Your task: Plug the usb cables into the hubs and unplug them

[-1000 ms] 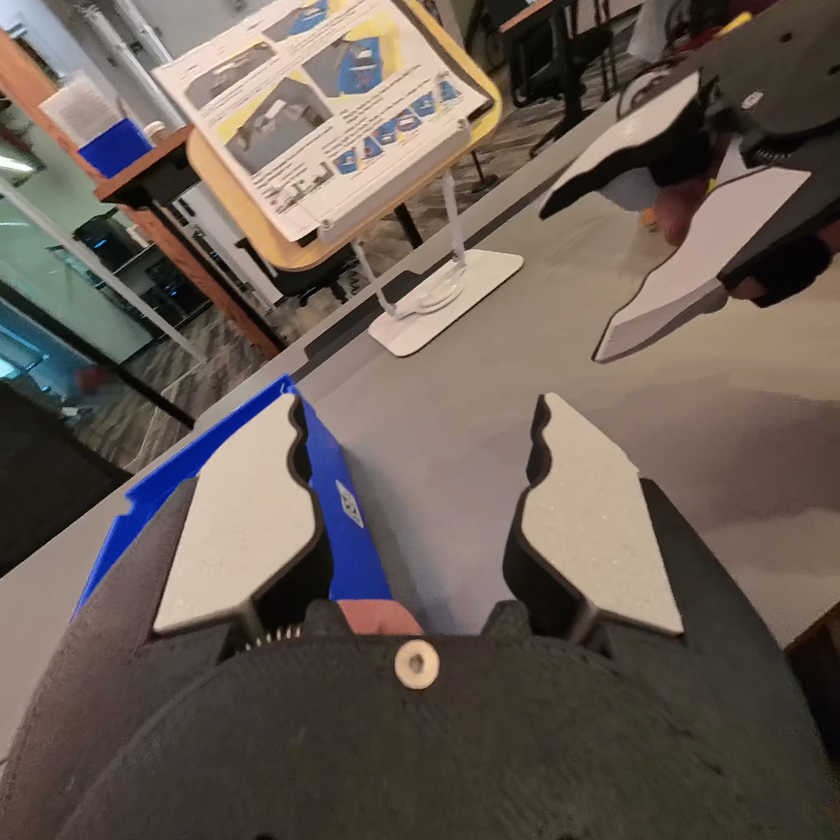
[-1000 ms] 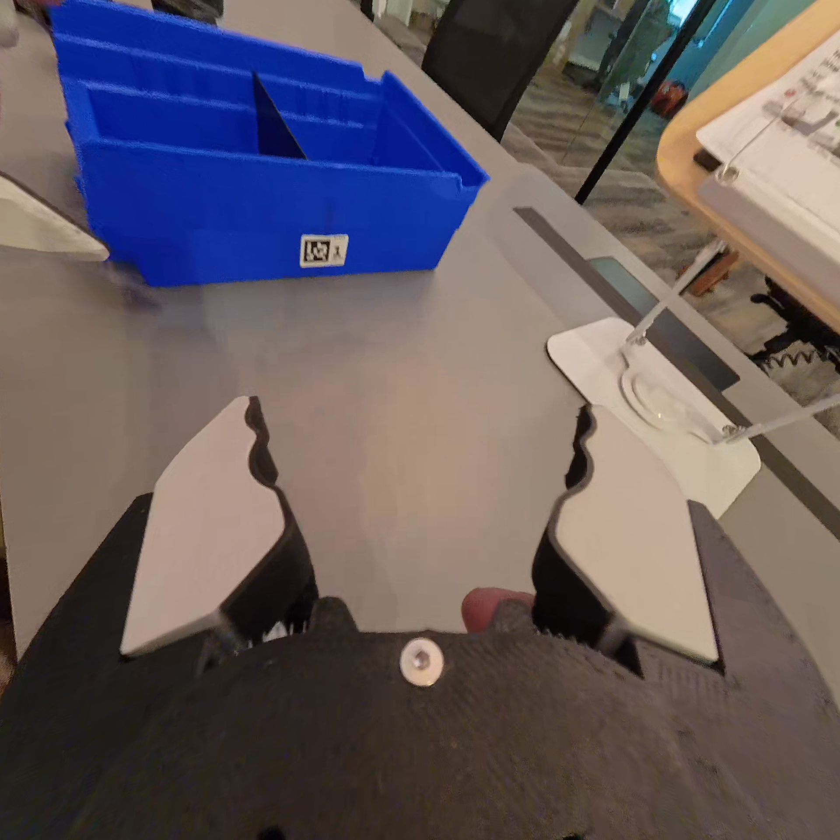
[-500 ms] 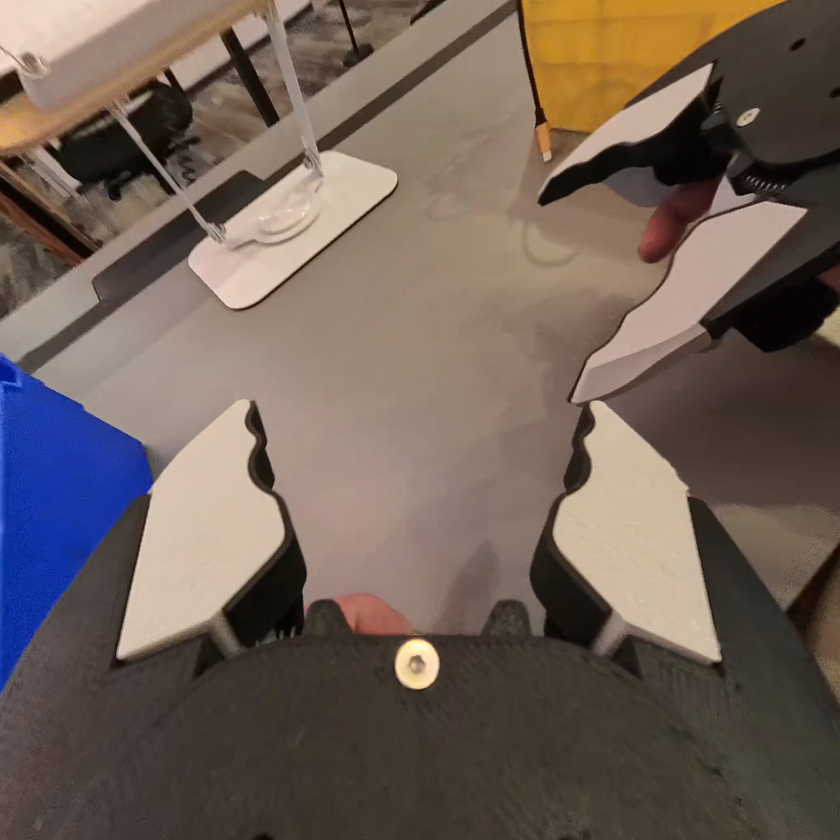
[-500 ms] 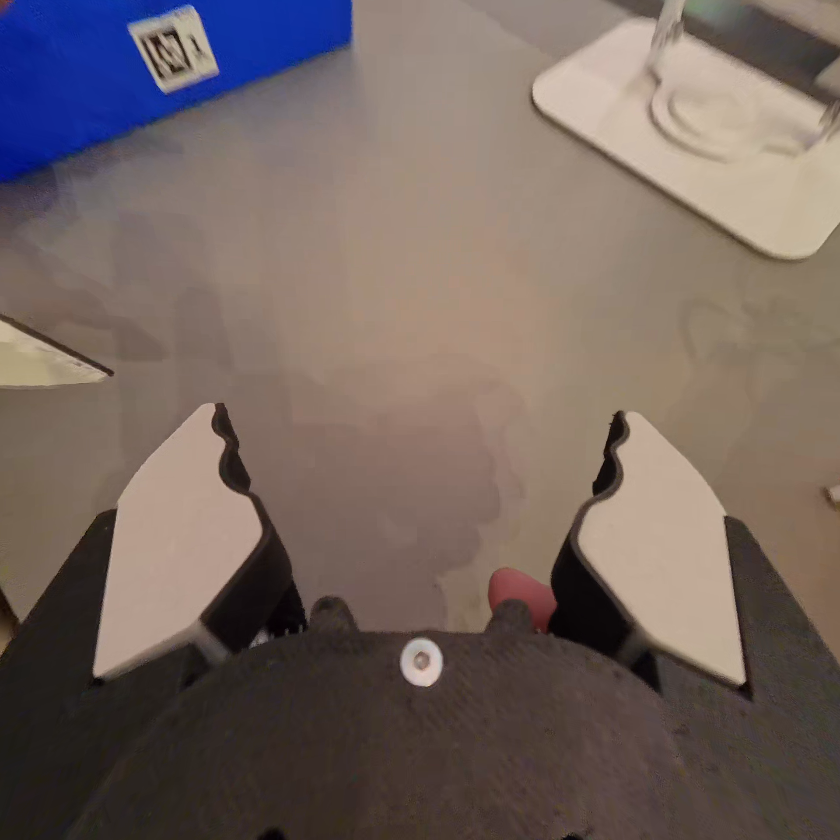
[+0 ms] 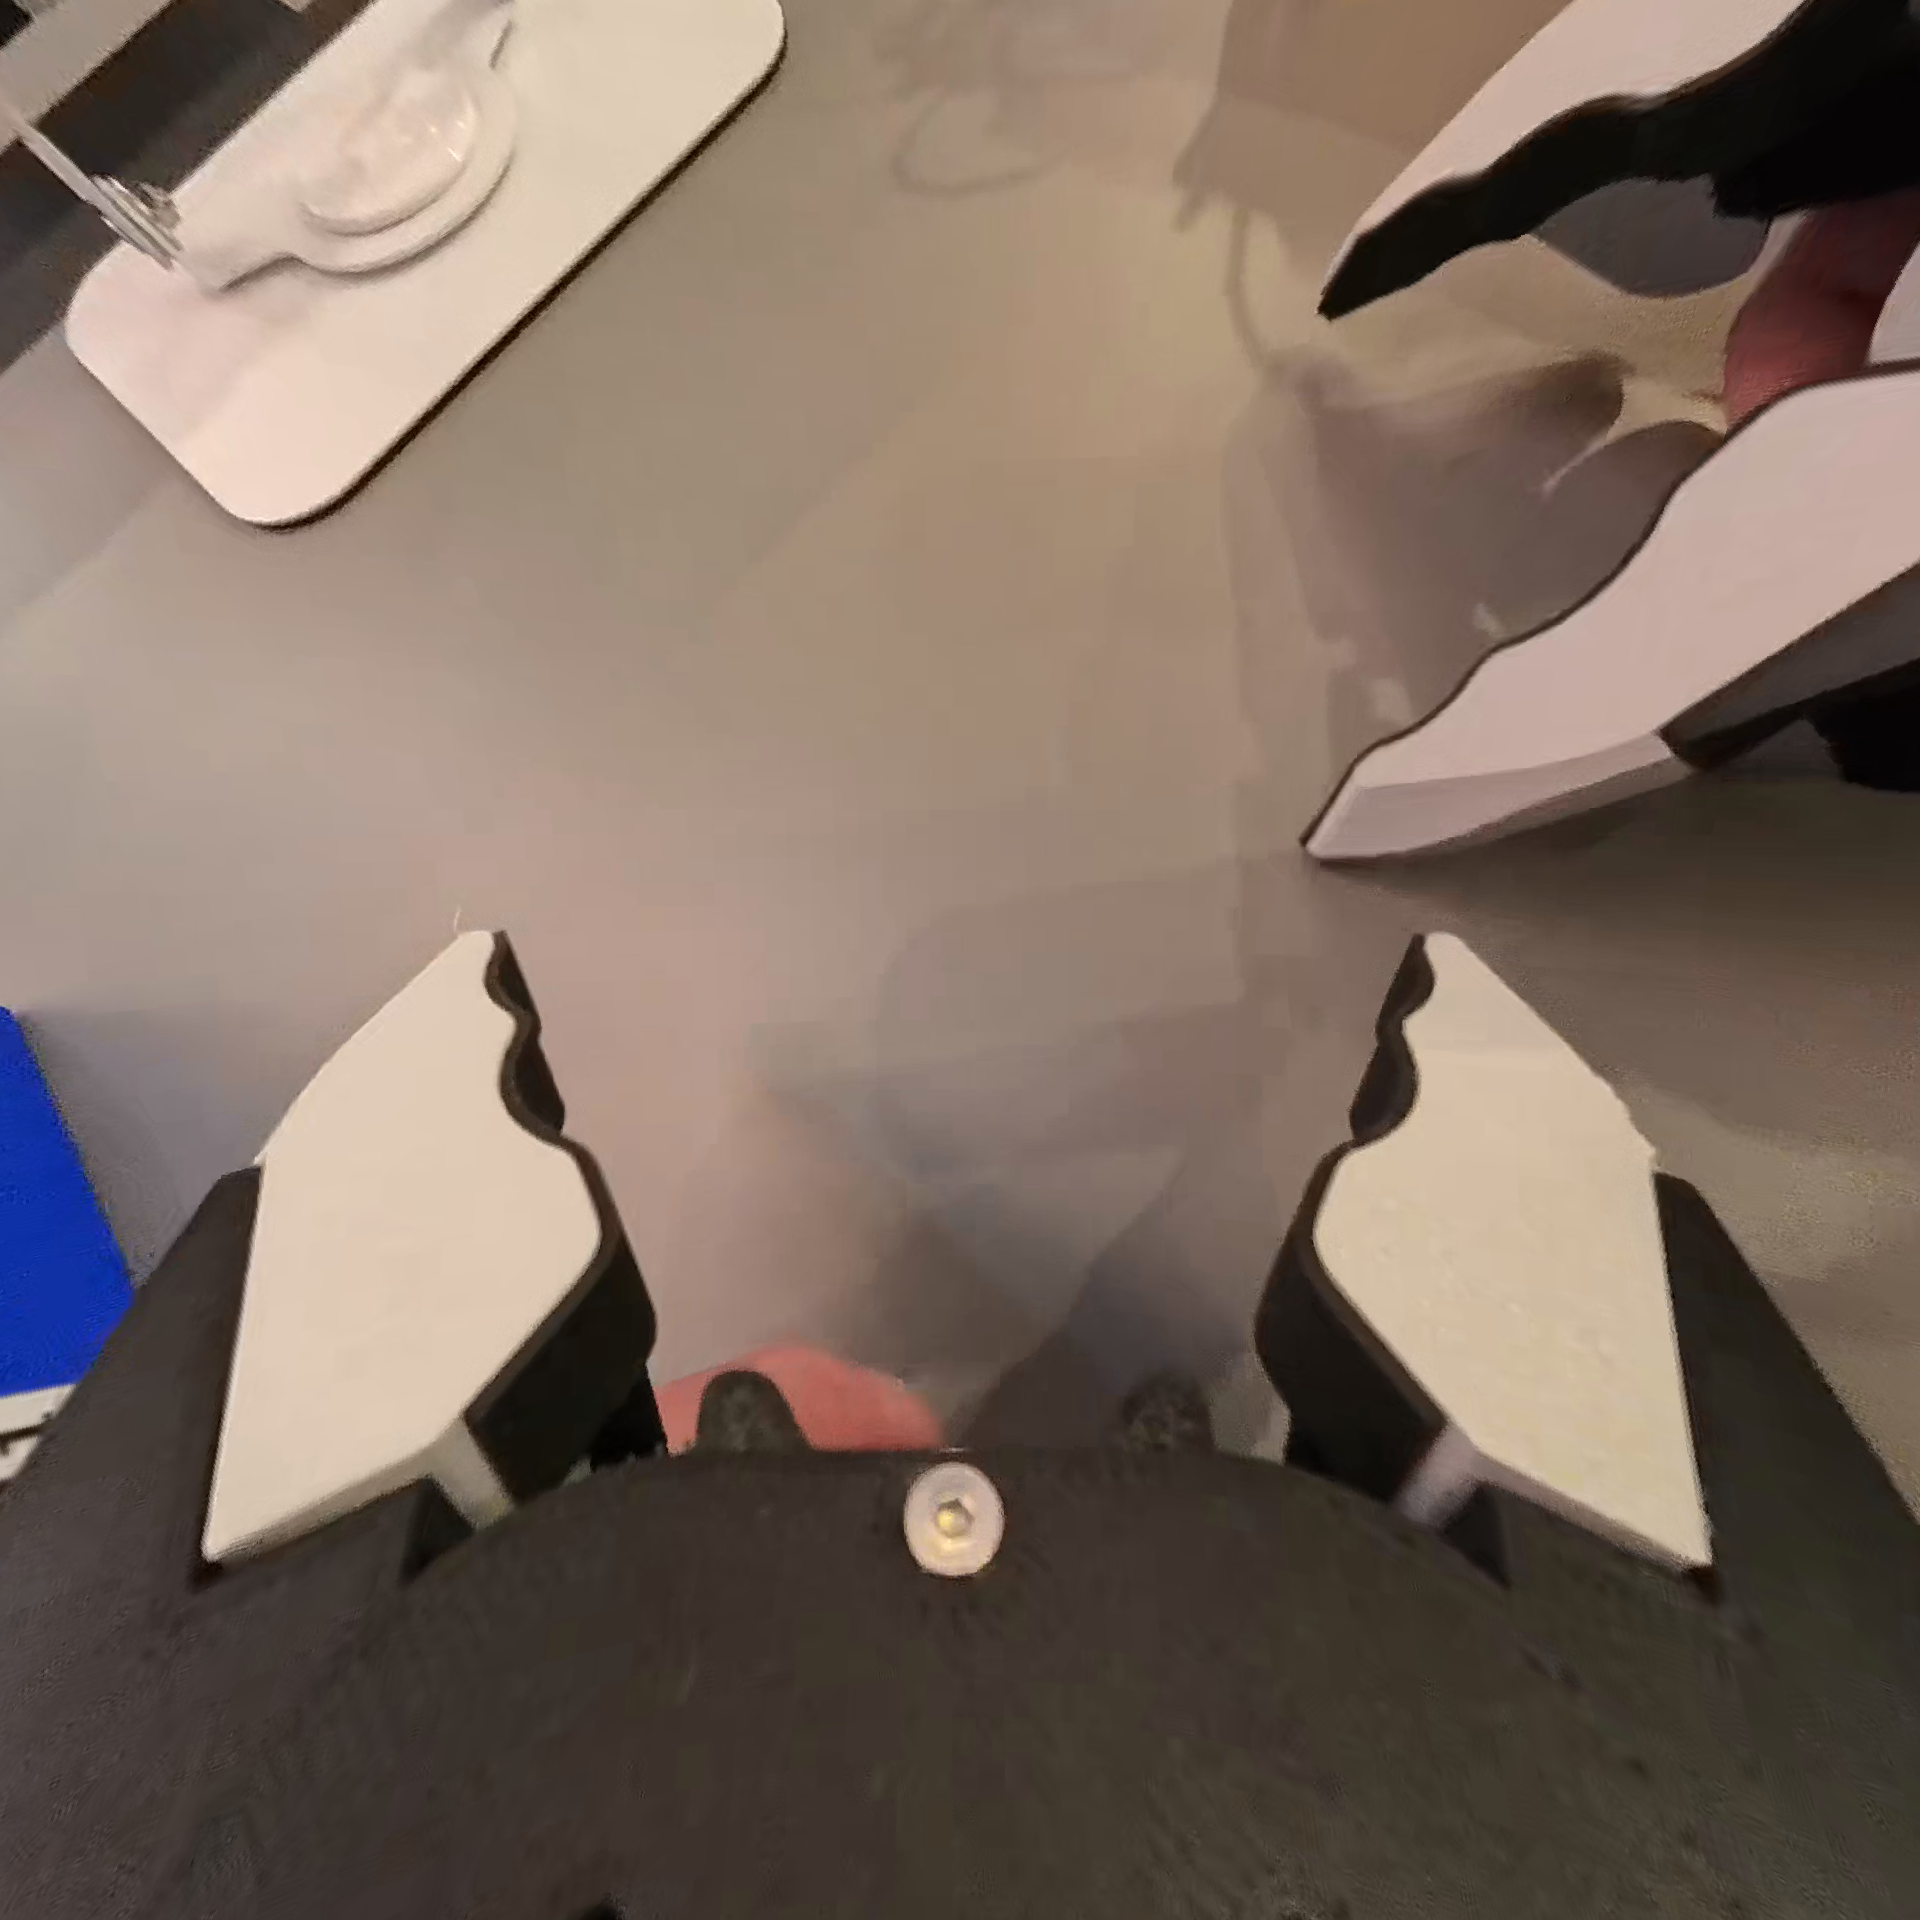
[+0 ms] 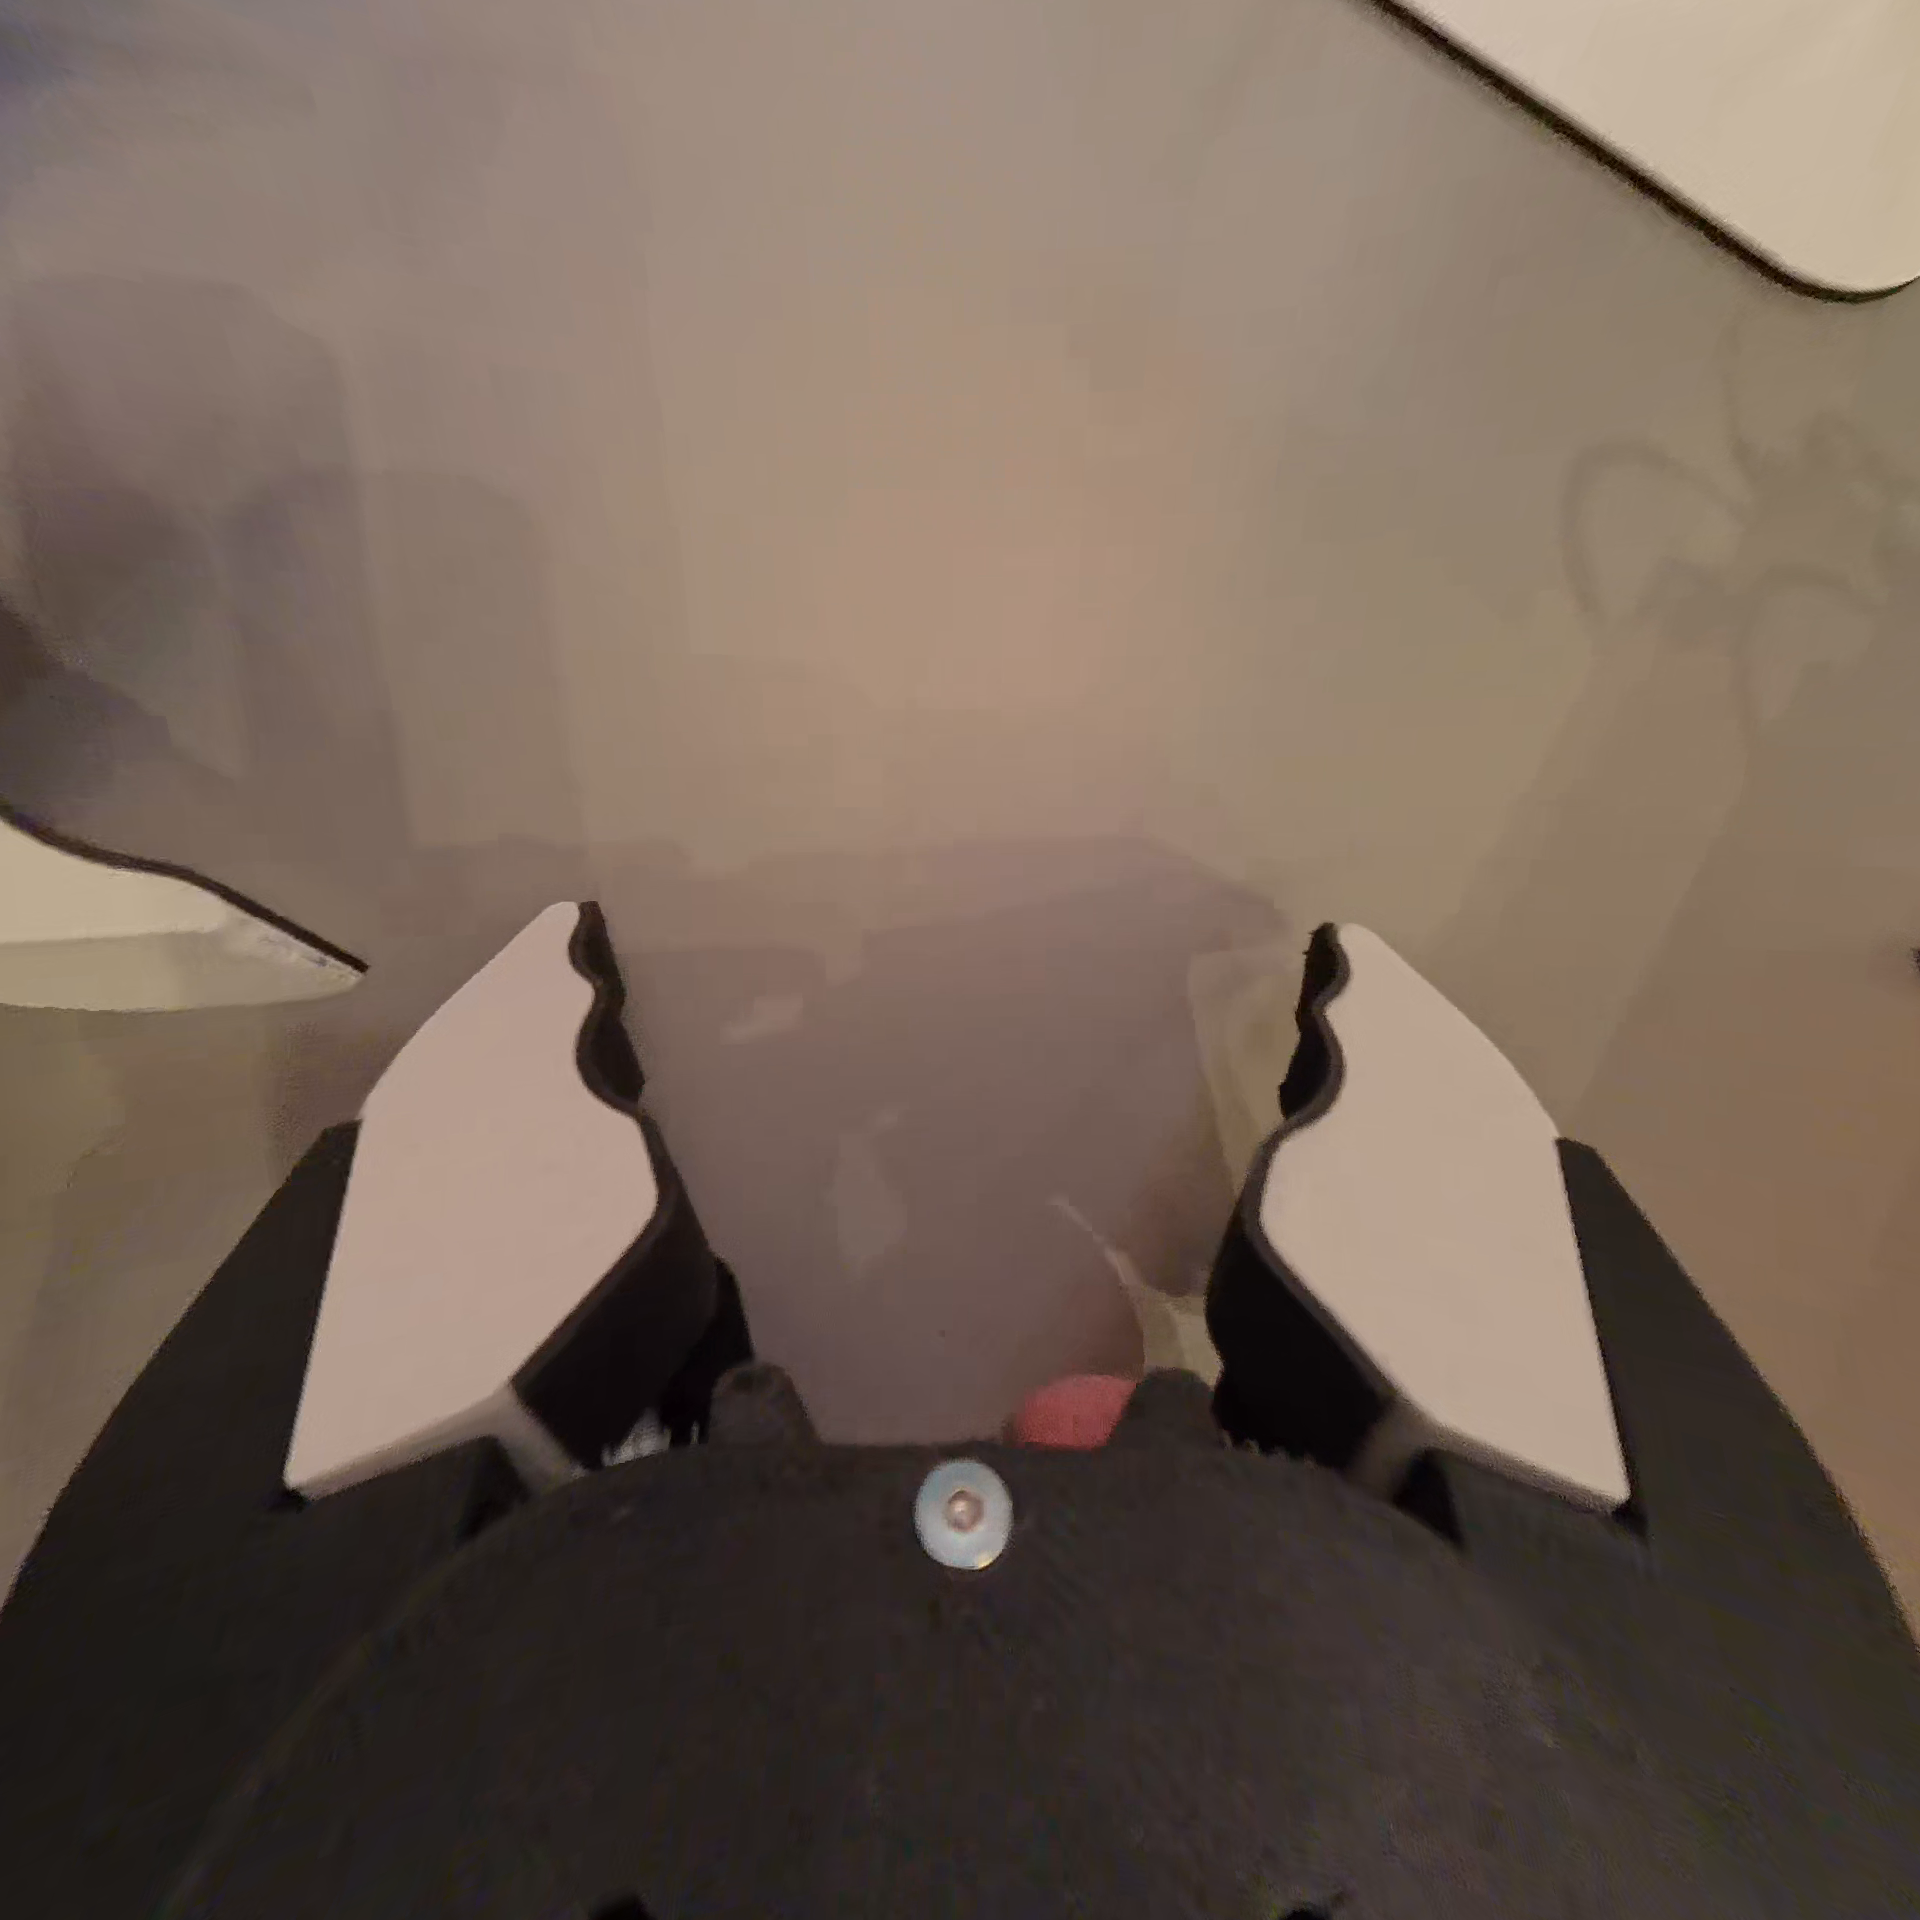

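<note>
**Both tongs open above the grey table, no cable or hub in sight**

We held the left gripper point(image 5: 961, 940) with its two white fingers spread wide, and nothing was between them; only the bare grey table point(image 5: 831, 675) showed in the gap. The right gripper point(image 6: 956, 920) was the same: its fingers stood apart and held nothing. In the left wrist view the right gripper point(image 5: 1320, 561) also appeared, on the far right side of the table, with its jaws clearly apart and a fingertip of our hand point(image 5: 1808, 312) visible behind them. In the right wrist view one white finger of the left gripper point(image 6: 156, 935) reached in from the left edge, near the right gripper's own left finger but not touching it.

Taking the table as our landmark, the white stand base point(image 5: 416, 239) lay flat on it at the far left side, with a clear round foot and thin metal rods on top. The same base point(image 6: 1714, 125) showed as a white corner at the far right of the table in the right wrist view. A blue bin point(image 5: 52, 1216) stood on the table at its near left edge, just beside the left gripper.

The usb cables and the hubs were not visible in either view, so we could not tell where they were. Both pictures were a little blurred.
</note>
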The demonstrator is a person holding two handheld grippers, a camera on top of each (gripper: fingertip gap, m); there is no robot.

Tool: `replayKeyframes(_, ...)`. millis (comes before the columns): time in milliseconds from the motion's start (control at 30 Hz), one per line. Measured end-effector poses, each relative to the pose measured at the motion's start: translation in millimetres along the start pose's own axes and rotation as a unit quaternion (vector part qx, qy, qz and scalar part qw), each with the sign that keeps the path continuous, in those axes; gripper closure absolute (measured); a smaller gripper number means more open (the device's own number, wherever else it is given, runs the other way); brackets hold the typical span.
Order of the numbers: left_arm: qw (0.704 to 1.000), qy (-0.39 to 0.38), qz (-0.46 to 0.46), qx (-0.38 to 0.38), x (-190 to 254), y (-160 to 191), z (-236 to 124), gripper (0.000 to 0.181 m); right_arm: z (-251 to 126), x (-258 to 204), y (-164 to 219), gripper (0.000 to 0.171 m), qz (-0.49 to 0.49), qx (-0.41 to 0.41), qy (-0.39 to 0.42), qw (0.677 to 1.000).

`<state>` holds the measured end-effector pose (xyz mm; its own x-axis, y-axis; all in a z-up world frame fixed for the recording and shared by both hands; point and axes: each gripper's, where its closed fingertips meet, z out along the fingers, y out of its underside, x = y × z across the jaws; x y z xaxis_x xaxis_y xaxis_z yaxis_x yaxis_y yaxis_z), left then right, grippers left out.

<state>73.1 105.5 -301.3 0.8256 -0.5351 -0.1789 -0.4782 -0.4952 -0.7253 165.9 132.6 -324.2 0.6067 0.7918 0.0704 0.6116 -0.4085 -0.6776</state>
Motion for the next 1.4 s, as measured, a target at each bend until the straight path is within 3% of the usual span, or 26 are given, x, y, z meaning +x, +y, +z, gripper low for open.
replayKeyframes(267,0.999,-0.009,-0.023,-0.031,-11.7,10.6,10.4,0.035,3.1,7.3,-7.9,0.077,0.008,0.007,0.021,1.000)
replayKeyframes(600,0.996,0.000,-0.054,-0.065,-17.6,23.6,14.3,0.039,7.3,13.6,-8.6,0.072,0.017,-0.002,0.011,1.000)
replayKeyframes(700,0.995,0.007,-0.069,-0.077,-17.5,26.6,14.7,0.039,10.5,19.7,-9.9,0.081,0.037,-0.003,0.004,0.999)
replayKeyframes(933,0.992,0.000,-0.093,-0.089,-24.1,31.3,14.5,0.038,13.4,24.0,-9.6,0.063,0.034,-0.002,-0.004,0.999)
replayKeyframes(1133,0.990,-0.008,-0.106,-0.087,-25.3,32.4,10.7,0.050,16.9,35.8,-1.8,0.025,0.071,-0.027,0.024,0.997)
replayKeyframes(1400,0.987,-0.025,-0.131,-0.091,-27.3,35.1,8.0,0.058,16.7,36.6,-1.5,0.025,0.072,-0.028,0.026,0.997)
